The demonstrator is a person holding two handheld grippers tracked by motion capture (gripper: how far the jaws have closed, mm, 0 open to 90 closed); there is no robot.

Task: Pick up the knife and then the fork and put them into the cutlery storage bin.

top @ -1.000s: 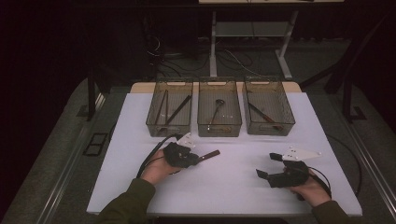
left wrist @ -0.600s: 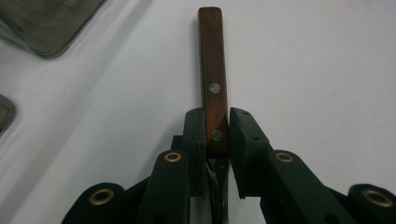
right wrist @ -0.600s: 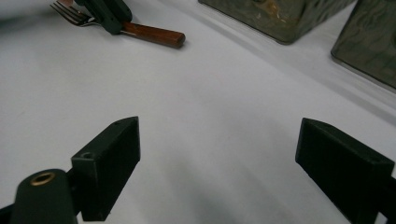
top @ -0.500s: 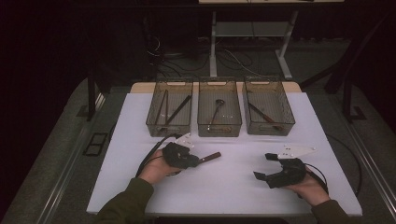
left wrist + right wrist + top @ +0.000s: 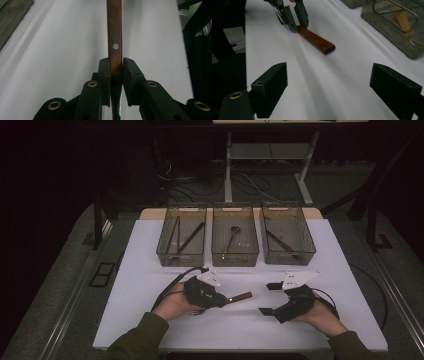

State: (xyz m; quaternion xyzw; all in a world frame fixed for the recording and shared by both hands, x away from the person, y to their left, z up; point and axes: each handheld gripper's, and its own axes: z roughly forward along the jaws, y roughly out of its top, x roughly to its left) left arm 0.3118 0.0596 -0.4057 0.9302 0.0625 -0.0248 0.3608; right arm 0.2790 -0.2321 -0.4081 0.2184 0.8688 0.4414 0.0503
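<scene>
A white table [image 5: 150,270] carries three clear wire-framed bins in a row along its far edge. The left bin [image 5: 181,242] holds long dark utensils, the middle bin [image 5: 235,242] a dark ladle-like tool, and the right bin [image 5: 287,240] a utensil with a wooden handle. On the near half of the table the person's hands hold the two grippers, well apart from each other.

The right gripper [image 5: 268,297] hovers above the bare tabletop with its jaws spread wide and nothing between them.

The left gripper [image 5: 226,300] has its jaws closed tight on a wooden-handled utensil [image 5: 241,296]; the pads press on both flat sides of the reddish-brown handle, near a rivet [image 5: 115,46]. The handle juts out past the jaws toward the right gripper, above the tabletop, in front of the middle bin.
</scene>
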